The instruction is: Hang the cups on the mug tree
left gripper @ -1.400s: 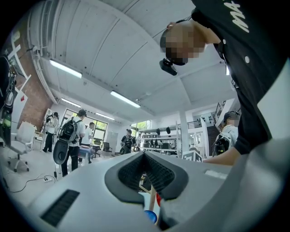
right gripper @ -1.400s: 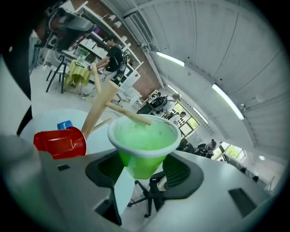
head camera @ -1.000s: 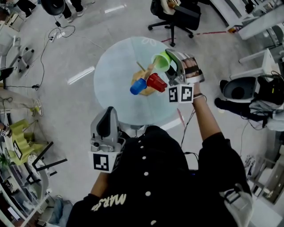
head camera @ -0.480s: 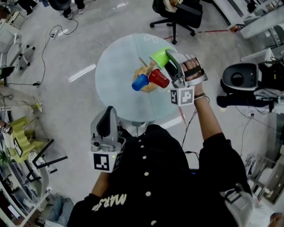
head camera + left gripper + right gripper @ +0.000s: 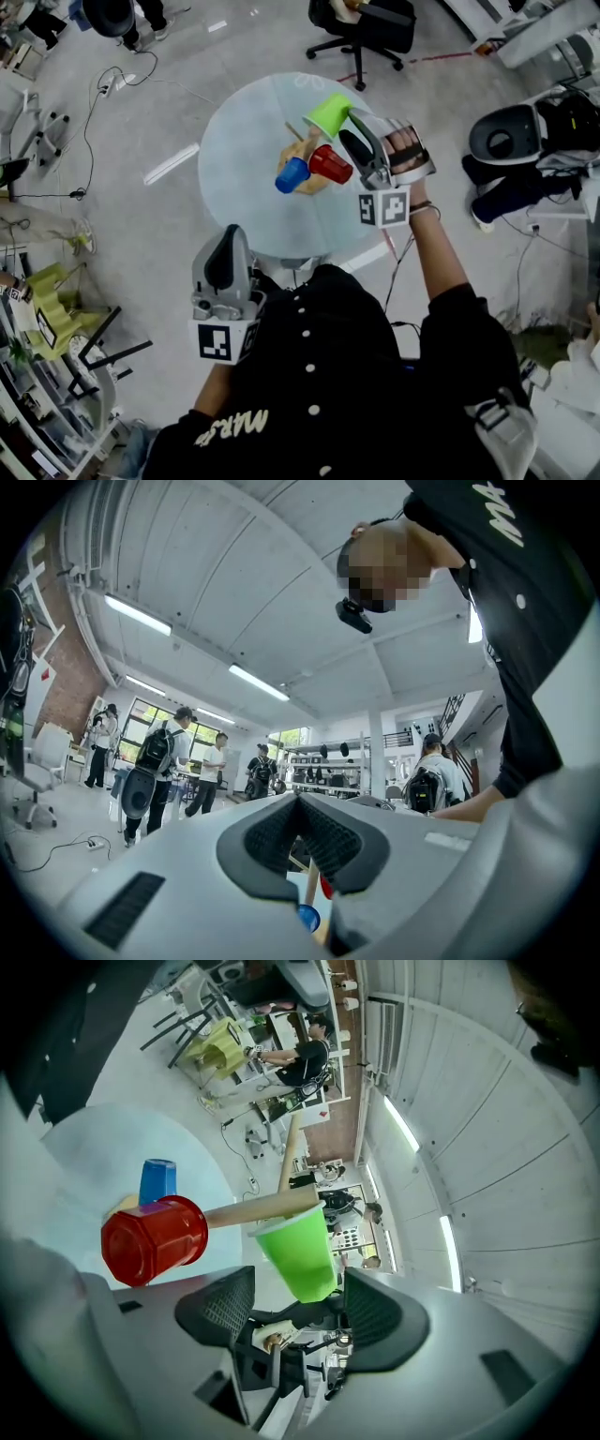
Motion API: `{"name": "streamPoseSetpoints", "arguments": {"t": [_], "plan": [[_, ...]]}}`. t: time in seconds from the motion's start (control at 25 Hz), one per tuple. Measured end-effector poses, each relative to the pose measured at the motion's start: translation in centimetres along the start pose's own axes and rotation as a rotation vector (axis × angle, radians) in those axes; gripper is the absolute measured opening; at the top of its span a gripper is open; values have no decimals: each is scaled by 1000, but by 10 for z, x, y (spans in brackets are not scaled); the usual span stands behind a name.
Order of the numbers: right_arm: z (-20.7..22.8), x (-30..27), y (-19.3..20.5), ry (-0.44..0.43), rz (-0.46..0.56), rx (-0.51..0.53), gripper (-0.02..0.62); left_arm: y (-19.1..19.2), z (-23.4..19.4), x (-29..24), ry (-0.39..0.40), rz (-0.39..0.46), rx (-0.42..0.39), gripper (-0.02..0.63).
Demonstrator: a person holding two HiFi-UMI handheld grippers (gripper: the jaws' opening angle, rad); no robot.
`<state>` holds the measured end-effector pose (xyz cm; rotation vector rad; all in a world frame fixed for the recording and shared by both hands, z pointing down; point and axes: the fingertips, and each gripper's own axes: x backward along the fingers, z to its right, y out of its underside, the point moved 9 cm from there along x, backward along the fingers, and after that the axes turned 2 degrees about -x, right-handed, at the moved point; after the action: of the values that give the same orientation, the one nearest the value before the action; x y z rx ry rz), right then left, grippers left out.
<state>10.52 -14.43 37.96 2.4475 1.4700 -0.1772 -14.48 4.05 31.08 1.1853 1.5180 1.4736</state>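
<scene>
A wooden mug tree [image 5: 306, 180] stands on the round glass table [image 5: 239, 159]. A blue cup [image 5: 292, 175] and a red cup [image 5: 330, 165] hang on it. A green cup [image 5: 328, 114] hangs by its rim end on an upper peg [image 5: 262, 1208], mouth toward the tree. My right gripper [image 5: 354, 131] is open just behind it. The cup's base [image 5: 309, 1283] sits between the spread pads, with a clear gap at the left pad [image 5: 220, 1307]. My left gripper [image 5: 222, 281] is held low by the person's body, off the table, jaws together and holding nothing.
A black office chair [image 5: 366, 28] stands beyond the table. Cables [image 5: 112, 84] trail over the floor at the left. A round grey machine [image 5: 506, 145] sits at the right. Several people with backpacks [image 5: 155, 761] stand far off in the left gripper view.
The green cup has gone from deep between the right jaws to hanging on the upper peg, with the gripper now a little behind it. The left gripper has not moved.
</scene>
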Motion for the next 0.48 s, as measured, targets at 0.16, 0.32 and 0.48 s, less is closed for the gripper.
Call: {"name": "streamPoseSetpoints", "arguments": {"t": [0.16,0.32,0.48], "plan": [[2,8,-14,-33,61,-2,288,0,1,-2,28,9,15,-5],[0,3,-16,-85,55,21,287,1,2,-3,41,9,14,-5],[-5,0,-7,-113,24,10,287,5,0,3,49,-9,-23,-5]]}}
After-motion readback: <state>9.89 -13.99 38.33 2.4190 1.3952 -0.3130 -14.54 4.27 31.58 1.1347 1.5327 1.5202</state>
